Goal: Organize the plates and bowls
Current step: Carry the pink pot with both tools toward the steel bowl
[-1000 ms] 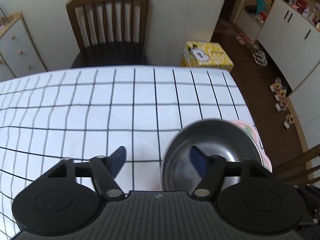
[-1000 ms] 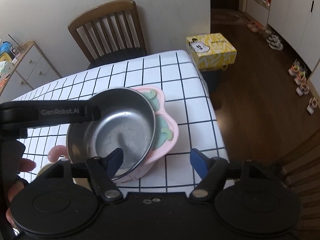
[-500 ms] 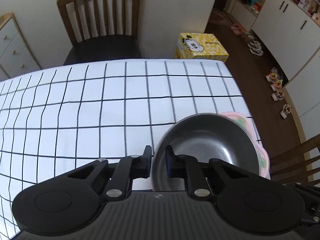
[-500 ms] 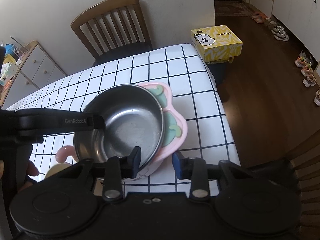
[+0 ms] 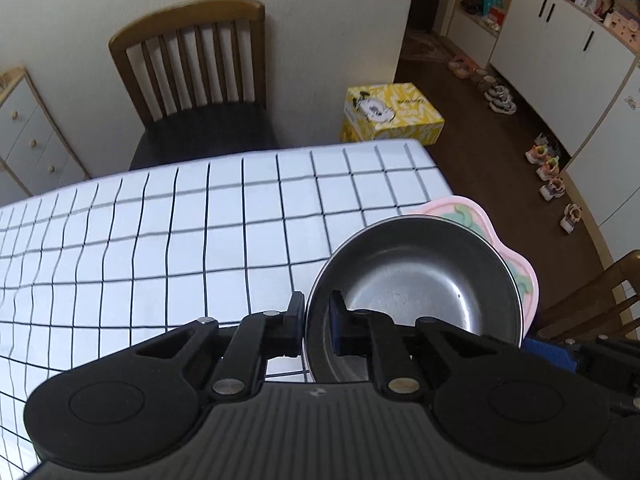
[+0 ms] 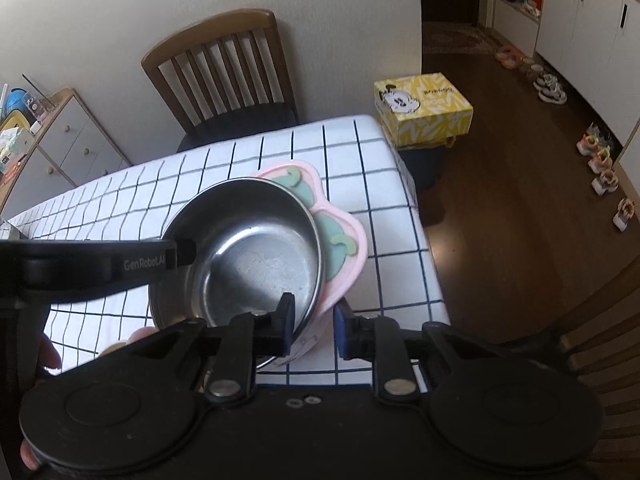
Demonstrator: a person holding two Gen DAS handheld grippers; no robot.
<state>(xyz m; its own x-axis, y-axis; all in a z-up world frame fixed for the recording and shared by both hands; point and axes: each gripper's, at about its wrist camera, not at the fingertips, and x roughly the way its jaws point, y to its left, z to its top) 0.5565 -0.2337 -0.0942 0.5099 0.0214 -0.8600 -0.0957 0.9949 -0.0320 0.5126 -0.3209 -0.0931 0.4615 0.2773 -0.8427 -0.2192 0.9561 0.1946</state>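
Observation:
A steel bowl (image 5: 416,288) sits on a pink plate with green patches (image 5: 516,264), near the right edge of the checked table (image 5: 200,240). My left gripper (image 5: 317,316) is shut on the bowl's near-left rim. In the right wrist view the bowl (image 6: 256,256) and pink plate (image 6: 344,248) appear lifted above the table. My right gripper (image 6: 314,322) is shut on the near edge of the stack, clamping the bowl's rim and the pink plate together. The left gripper's finger (image 6: 100,266) reaches in from the left.
A wooden chair (image 5: 192,92) stands at the table's far side. A yellow box (image 5: 390,112) sits on the floor to the right, with shoes along white cabinets (image 5: 560,60). A drawer unit (image 6: 68,140) stands at left. Another chair (image 5: 592,300) is at the near right.
Both grippers closed from wide open: the left onto the bowl's rim, the right onto the bowl and plate edge. The stack looks raised off the table.

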